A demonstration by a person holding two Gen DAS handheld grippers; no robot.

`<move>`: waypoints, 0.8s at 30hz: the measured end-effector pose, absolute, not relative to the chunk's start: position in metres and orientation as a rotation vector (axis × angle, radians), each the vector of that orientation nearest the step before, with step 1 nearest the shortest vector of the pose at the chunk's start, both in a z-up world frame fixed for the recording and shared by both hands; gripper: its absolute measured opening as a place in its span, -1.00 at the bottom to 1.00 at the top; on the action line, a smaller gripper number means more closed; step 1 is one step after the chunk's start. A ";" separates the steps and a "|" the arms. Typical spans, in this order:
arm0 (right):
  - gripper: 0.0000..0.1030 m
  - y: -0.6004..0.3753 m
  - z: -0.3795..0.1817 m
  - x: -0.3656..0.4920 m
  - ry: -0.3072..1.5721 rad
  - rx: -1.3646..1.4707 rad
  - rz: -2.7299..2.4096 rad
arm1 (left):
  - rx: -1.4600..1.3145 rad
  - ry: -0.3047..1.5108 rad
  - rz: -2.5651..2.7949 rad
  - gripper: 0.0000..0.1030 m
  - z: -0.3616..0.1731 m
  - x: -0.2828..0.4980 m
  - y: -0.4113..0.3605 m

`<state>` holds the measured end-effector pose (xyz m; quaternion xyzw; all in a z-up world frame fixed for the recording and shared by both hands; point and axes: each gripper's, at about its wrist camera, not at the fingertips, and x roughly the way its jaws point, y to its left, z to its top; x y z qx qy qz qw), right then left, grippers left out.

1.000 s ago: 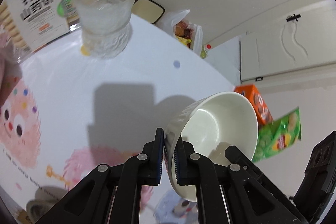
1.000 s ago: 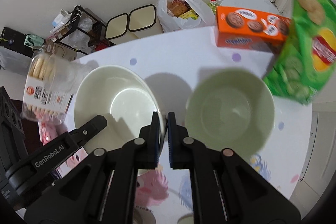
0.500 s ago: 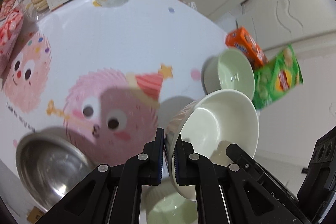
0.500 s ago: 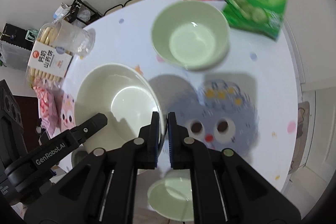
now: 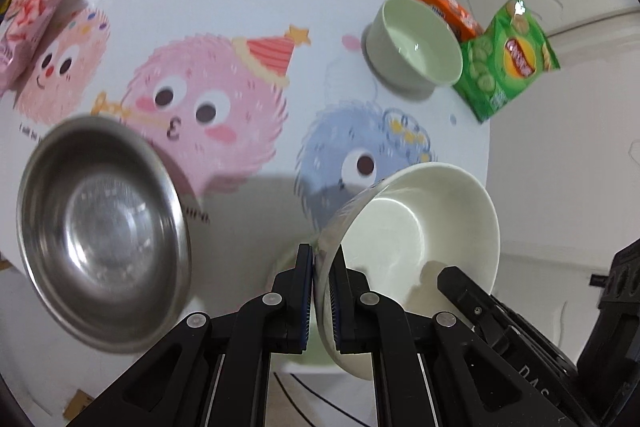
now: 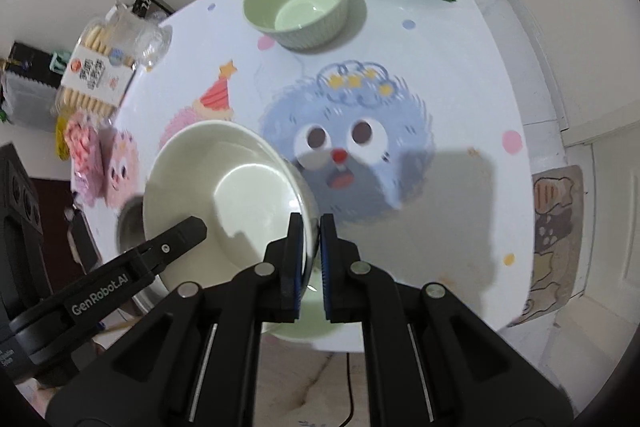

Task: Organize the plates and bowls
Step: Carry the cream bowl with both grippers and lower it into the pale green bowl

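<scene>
White bowl (image 5: pixel 416 239) carried over the table (image 5: pixel 248 11), both grippers clenched on its rim.

The left gripper (image 5: pixel 320 291) and right gripper (image 6: pixel 313 259) pinch opposite sides, apparently to keep it level. Four bowls show: this one, two green (image 6: pixel 298 3), one steel (image 5: pixel 100 227). No plates visible.

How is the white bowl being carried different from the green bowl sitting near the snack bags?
The white bowl is held off the table, its rim pinched by both the left gripper and the right gripper, while the green bowl rests on the table untouched. The white bowl tilts; the green bowl sits upright. The white bowl's outside looks smooth, the green bowl's ribbed. Both are round and empty.
</scene>
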<state>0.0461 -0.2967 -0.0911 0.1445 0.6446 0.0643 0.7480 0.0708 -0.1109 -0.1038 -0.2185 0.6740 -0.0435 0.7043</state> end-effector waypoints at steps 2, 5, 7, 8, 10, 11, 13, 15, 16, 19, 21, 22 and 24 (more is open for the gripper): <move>-0.80 -0.298 -0.094 0.039 1.415 0.307 0.141 | -0.487 1.507 -0.091 -0.87 -0.108 0.063 -0.112; -0.80 -0.301 -0.101 0.029 1.430 0.308 0.141 | -0.487 1.528 -0.084 -0.87 -0.114 0.054 -0.111; -0.80 -0.301 -0.106 0.023 1.440 0.314 0.146 | -0.476 1.529 -0.077 -0.87 -0.115 0.048 -0.110; -0.80 -0.301 -0.108 0.021 1.444 0.312 0.148 | -0.473 1.531 -0.074 -0.87 -0.117 0.045 -0.110; -0.80 -0.298 -0.110 0.017 1.448 0.297 0.151 | -0.469 1.535 -0.064 -0.87 -0.119 0.045 -0.111; -0.80 -0.297 -0.111 0.016 1.450 0.294 0.153 | -0.468 1.538 -0.063 -0.87 -0.121 0.045 -0.111; -0.80 -0.295 -0.114 0.013 1.455 0.285 0.153 | -0.460 1.549 -0.064 -0.87 -0.124 0.043 -0.112; -0.80 -0.294 -0.118 0.012 1.461 0.278 0.153 | -0.453 1.554 -0.062 -0.87 -0.128 0.041 -0.112; -0.80 -0.294 -0.119 0.010 1.462 0.281 0.153 | -0.450 1.558 -0.060 -0.87 -0.130 0.040 -0.112; -0.81 -0.291 -0.123 0.008 1.468 0.268 0.151 | -0.433 1.562 -0.056 -0.87 -0.134 0.039 -0.112; -0.81 -0.287 -0.126 0.007 1.468 0.240 0.149 | -0.421 1.560 -0.059 -0.87 -0.136 0.040 -0.114; -0.81 -0.286 -0.127 0.006 1.468 0.228 0.145 | -0.412 1.560 -0.060 -0.87 -0.136 0.040 -0.115; -0.81 -0.287 -0.131 0.006 1.476 0.227 0.141 | -0.396 1.563 -0.064 -0.87 -0.138 0.040 -0.117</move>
